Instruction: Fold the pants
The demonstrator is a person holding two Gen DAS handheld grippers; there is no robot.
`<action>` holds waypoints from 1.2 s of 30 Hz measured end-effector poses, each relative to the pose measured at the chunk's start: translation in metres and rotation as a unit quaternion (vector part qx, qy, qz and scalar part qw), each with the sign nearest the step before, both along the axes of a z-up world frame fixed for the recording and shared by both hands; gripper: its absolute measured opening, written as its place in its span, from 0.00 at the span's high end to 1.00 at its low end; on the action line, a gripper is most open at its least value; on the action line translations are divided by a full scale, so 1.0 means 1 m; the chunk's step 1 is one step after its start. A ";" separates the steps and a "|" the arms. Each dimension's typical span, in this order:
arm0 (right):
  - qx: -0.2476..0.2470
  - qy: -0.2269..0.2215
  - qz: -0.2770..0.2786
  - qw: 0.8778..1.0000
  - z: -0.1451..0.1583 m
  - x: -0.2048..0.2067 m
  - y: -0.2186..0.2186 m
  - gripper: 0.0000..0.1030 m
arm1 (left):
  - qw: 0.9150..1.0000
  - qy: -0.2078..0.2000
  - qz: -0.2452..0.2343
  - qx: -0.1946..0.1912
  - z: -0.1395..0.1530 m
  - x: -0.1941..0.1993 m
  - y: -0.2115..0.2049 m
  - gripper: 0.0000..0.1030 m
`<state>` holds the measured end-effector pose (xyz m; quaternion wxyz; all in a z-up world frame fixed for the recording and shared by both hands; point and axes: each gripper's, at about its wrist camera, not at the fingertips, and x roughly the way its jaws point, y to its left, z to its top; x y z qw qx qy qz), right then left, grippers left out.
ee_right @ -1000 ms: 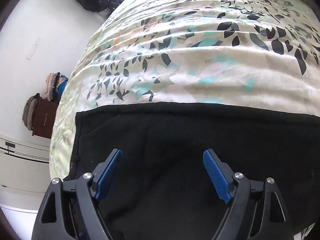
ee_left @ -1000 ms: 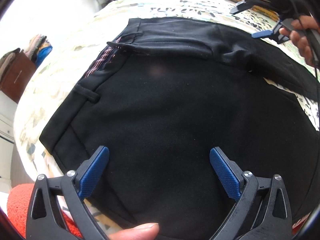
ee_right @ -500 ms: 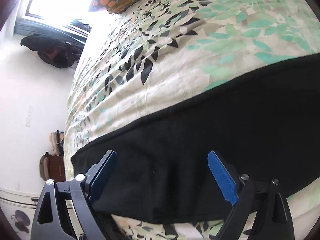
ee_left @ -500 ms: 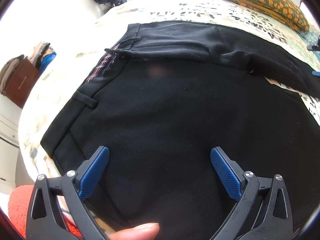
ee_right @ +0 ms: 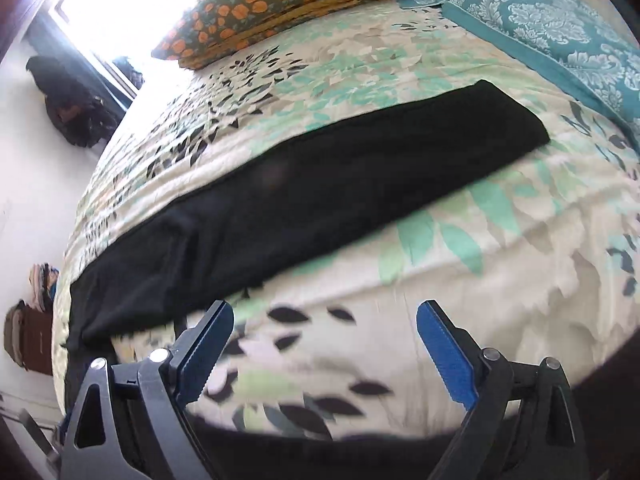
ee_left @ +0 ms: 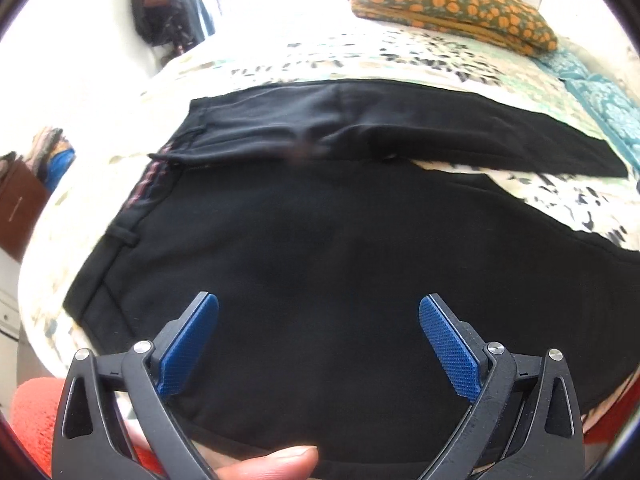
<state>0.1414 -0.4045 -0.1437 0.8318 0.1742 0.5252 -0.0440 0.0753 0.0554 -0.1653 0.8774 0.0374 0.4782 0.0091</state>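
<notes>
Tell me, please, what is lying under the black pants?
The black pants lie spread on a leaf-print bedspread, visible around and between the legs. Whatever lies directly beneath the fabric is covered and cannot be seen.

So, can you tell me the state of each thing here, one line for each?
Pants: spread flat on the bed, legs apart, not yet folded.
Far leg: lying straight and flat.
Left gripper: jaws open, holding nothing, over the pants.
Right gripper: jaws open, holding nothing, over the bedspread.
Pillow: lying at the head of the bed.
</notes>
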 end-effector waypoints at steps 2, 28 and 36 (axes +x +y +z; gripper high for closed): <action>-0.013 0.005 0.005 1.000 -0.010 -0.053 0.019 0.08 | 1.000 0.001 -0.030 0.007 -0.002 -0.006 -0.022 0.02; -0.156 0.026 -0.014 0.987 -0.061 -0.144 0.005 0.00 | 0.998 0.029 -0.061 0.019 -0.046 -0.016 -0.036 0.00; -0.126 0.039 -0.028 0.991 -0.055 -0.144 -0.009 0.00 | 0.997 0.047 -0.055 0.000 -0.033 -0.002 -0.027 0.01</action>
